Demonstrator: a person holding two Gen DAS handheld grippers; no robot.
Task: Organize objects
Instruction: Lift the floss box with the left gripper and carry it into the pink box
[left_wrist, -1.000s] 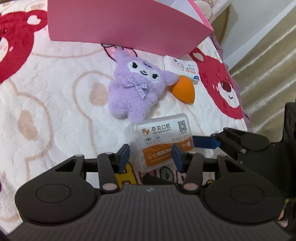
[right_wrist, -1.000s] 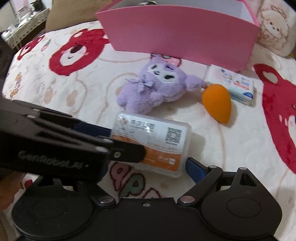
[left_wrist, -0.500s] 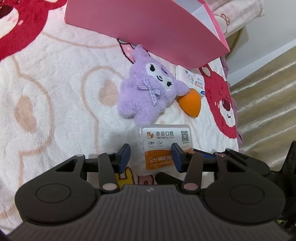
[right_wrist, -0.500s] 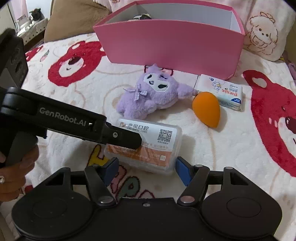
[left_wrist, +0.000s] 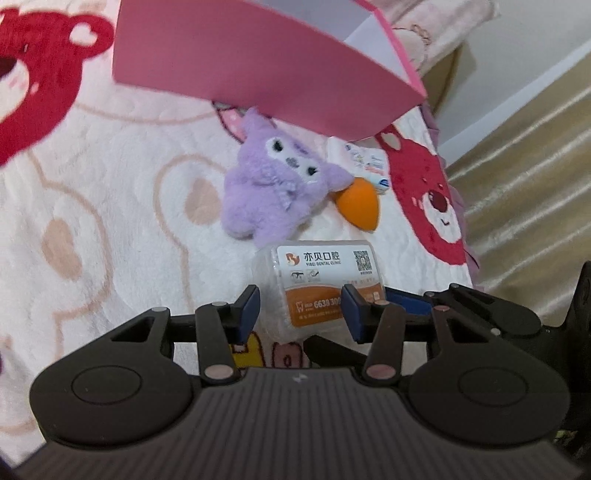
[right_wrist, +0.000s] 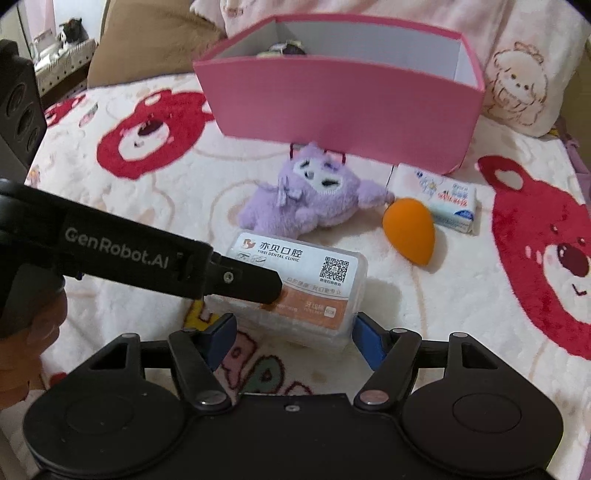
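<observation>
On a bear-print blanket (right_wrist: 155, 206) before the pink bin (right_wrist: 343, 110), the left gripper (left_wrist: 300, 309) pinches the floss box (right_wrist: 295, 291) (lifted, it seems); the right gripper (right_wrist: 291, 338), jaws just narrowed, straddles it unpressed; next, carry it binward.

- Clear floss box (right_wrist: 295, 291) lies on the bear blanket (right_wrist: 110, 206), between the right gripper (right_wrist: 291, 338) and its blue pads, jaws just closing in.
- Left gripper (right_wrist: 258, 284) reaches across from the left, its finger over the box.
- Purple plush (right_wrist: 310, 199), orange sponge (right_wrist: 408, 236), tissue pack (right_wrist: 439, 201) sit before the pink box (right_wrist: 343, 107).
</observation>
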